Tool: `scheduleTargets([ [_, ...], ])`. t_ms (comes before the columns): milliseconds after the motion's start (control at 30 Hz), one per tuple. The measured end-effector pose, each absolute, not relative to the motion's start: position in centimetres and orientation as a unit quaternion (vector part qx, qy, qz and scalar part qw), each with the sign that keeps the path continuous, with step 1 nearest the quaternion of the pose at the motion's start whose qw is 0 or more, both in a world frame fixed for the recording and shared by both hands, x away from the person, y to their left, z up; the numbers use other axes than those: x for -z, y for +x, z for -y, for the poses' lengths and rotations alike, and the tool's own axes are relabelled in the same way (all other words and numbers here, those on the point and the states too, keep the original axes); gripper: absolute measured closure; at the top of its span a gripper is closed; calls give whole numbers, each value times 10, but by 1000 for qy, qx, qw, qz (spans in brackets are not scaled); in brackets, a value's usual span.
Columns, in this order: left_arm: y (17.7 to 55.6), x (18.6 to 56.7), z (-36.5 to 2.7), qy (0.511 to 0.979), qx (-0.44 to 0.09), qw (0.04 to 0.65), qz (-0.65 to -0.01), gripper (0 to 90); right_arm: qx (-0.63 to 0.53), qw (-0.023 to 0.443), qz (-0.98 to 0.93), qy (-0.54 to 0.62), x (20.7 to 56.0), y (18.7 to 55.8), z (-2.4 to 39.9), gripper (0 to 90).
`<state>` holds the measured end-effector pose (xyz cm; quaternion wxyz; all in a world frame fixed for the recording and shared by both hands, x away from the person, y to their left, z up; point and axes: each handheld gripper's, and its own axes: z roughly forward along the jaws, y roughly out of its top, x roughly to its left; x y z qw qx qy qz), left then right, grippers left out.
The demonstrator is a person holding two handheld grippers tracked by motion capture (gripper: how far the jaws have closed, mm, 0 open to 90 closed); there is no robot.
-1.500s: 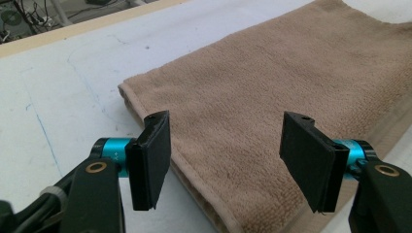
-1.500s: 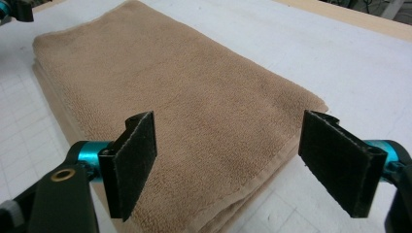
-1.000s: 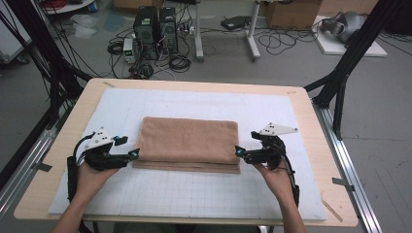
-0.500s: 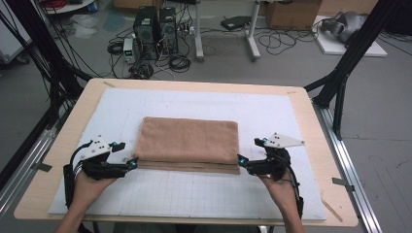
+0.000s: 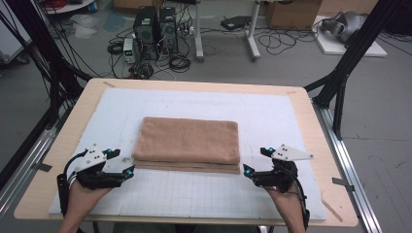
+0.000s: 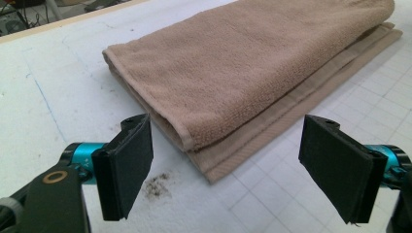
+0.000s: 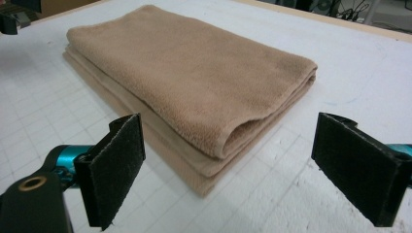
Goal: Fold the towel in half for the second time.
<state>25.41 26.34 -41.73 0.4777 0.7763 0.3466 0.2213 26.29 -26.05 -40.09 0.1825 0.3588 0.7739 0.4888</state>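
A tan towel (image 5: pixel 187 143), folded into a thick rectangle, lies flat in the middle of the white gridded mat (image 5: pixel 291 116). My left gripper (image 5: pixel 122 161) sits just off the towel's near left corner, a little apart from it. Its jaws have just been opening and stand wide with nothing between them. In the left gripper view the towel (image 6: pixel 243 73) corner lies beyond the open gripper (image 6: pixel 227 124). My right gripper (image 5: pixel 256 160) rests off the near right corner, open and empty. The right gripper view shows the layered towel (image 7: pixel 194 73) edge ahead of the gripper (image 7: pixel 229 120).
The mat covers a wooden table (image 5: pixel 194 85). A small patch of dark crumbs (image 6: pixel 155 184) marks the mat near the left jaw. Black frame posts (image 5: pixel 350 63) stand beside the table. Computer cases and cables (image 5: pixel 155 29) sit on the floor behind it.
Both hands have drawn back from the towel's near corners toward the table's front edge and slightly outward. The towel has stayed where it lay.
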Motion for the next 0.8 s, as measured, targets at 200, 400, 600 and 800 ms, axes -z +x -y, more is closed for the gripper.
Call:
scheduleTargets([
  [200, 246, 420, -267, 774, -224, 477, -351, 204, -487, 184, -775, 359, 405, 252, 265, 111],
  [400, 237, 421, -269, 772, -232, 476, -351, 204, -484, 183, -775, 363, 409, 244, 270, 111],
  [600, 233, 427, -271, 766, -235, 477, -360, 205, -480, 183, -775, 368, 415, 239, 274, 111],
  [800, 233, 427, -271, 767, -233, 479, -359, 205, -484, 182, -774, 366, 415, 240, 273, 111],
])
